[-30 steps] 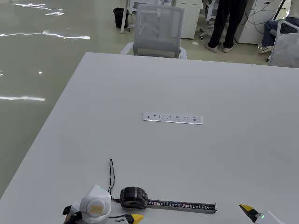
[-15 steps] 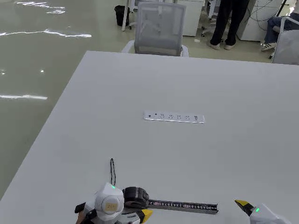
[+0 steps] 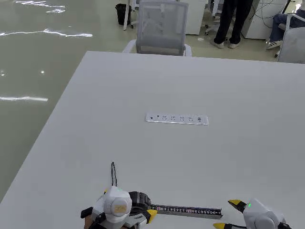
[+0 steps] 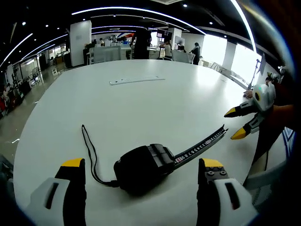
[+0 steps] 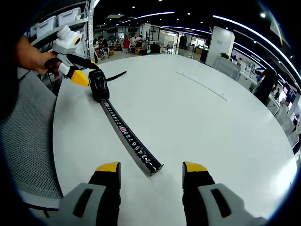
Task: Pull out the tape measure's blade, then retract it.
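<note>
A black tape measure lies near the front edge of the white table, its blade drawn out to the right. In the left gripper view the tape measure case sits between the jaws of my left gripper, which is open around it, and a black wrist cord trails off to the left. My right gripper is open, and the blade's end hook lies just ahead of its yellow fingertips. In the head view the right gripper is at the blade's right end.
A white power strip is set into the middle of the table. A grey mesh office chair stands at the far edge. A person stands beyond it. Open floor lies to the left of the table.
My left gripper has moved forward until its jaws straddle the tape measure case. The right gripper has come in toward the blade's end. The tape measure has not shifted.
</note>
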`<state>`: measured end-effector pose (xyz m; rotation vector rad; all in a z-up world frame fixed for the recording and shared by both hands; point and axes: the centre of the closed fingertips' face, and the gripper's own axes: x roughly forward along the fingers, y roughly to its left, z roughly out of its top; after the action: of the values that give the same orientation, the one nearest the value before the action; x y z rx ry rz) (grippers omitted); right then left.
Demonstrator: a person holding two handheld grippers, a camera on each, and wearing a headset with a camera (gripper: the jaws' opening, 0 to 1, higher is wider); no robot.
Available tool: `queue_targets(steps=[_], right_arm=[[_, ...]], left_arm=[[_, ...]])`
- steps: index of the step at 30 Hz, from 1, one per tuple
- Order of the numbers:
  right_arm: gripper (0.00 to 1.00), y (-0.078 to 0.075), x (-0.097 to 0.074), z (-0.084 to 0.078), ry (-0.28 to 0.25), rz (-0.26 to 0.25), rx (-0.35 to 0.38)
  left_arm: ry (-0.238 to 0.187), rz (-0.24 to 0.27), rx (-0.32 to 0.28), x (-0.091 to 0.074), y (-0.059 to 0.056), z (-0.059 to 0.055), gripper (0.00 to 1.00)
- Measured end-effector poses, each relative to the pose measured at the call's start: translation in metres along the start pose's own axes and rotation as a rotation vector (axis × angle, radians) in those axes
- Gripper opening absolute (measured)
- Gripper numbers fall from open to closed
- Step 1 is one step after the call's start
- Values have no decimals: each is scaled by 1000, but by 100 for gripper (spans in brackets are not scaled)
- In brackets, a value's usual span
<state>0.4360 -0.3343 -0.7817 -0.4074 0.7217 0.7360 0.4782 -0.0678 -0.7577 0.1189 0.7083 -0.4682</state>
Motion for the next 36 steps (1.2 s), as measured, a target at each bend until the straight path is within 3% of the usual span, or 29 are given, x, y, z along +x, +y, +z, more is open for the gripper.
queue_targets(steps=[7,15,29,33,36], right_arm=[[45,0,8,-5,31,27,-27],[35,-4,15,-5,61,39,-51],[23,0,25,-14,81,38,-24],[21,-2,26,-13,80,35,-28],[20,-3,27,-13,77,26,-14]], left_arm=[[7,7,-6,7,-5,0,95],[7,26,-5,12,-2,0,91],[18,67,-23,20,-5,-1,86],[26,84,-21,21,-2,-4,83],[5,121,-9,20,4,0,80]])
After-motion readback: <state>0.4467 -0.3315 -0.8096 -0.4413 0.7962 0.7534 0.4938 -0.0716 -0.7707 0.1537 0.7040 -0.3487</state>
